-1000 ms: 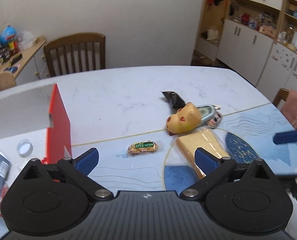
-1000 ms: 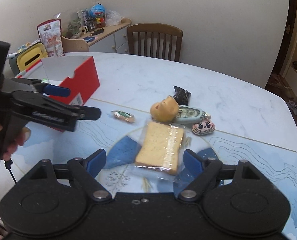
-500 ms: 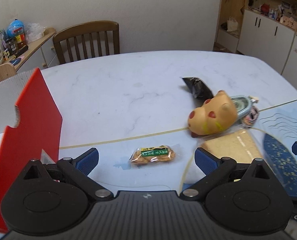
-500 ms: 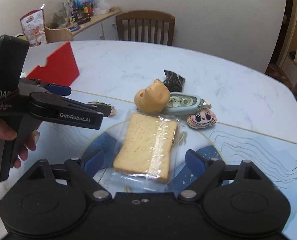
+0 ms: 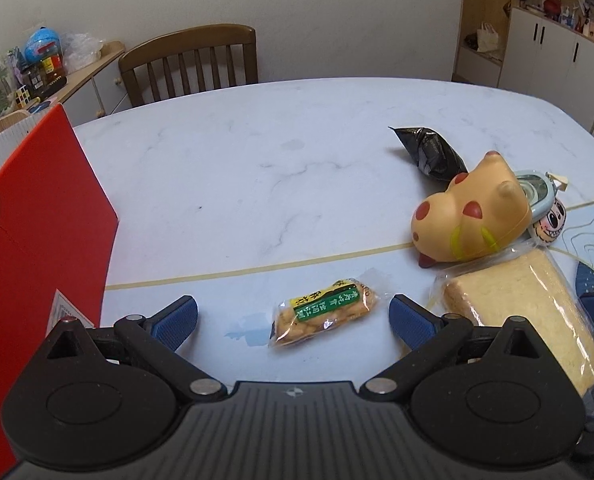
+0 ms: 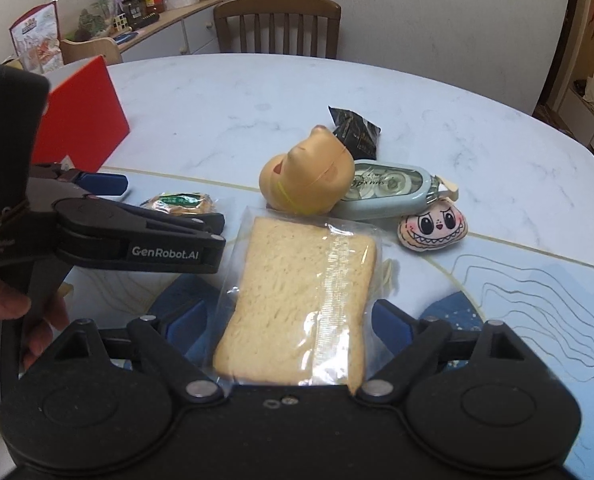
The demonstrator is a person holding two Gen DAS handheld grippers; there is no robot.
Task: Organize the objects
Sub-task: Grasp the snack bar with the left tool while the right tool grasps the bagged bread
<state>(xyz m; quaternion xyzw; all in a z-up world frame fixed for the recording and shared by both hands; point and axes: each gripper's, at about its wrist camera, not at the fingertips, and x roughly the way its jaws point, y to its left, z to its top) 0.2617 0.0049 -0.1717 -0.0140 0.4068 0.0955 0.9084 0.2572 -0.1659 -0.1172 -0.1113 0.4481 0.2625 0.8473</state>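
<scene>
My left gripper [image 5: 293, 318] is open, its blue pads either side of a small wrapped biscuit packet [image 5: 323, 312] lying on the table; the biscuit packet [image 6: 181, 204] and the left gripper [image 6: 169, 204] also show in the right wrist view. My right gripper [image 6: 289, 328] is open around the near end of a bagged slice of bread [image 6: 301, 304]; the bread also shows in the left wrist view [image 5: 517, 320]. Beyond lie a yellow toy head [image 5: 473, 220], a black sachet [image 5: 429, 152], a pale green case [image 6: 389, 190] and a small face plush [image 6: 433, 226].
An open red cardboard box [image 5: 37, 248] stands at the left of the white marble table [image 5: 257, 168]. A wooden chair [image 5: 189, 64] is at the far edge. A sideboard with clutter [image 5: 45, 64] lies far left, cabinets [image 5: 557, 44] far right.
Both grippers have moved forward and lower. The biscuit packet now sits between my left pads, and the bread's near end lies between my right pads.
</scene>
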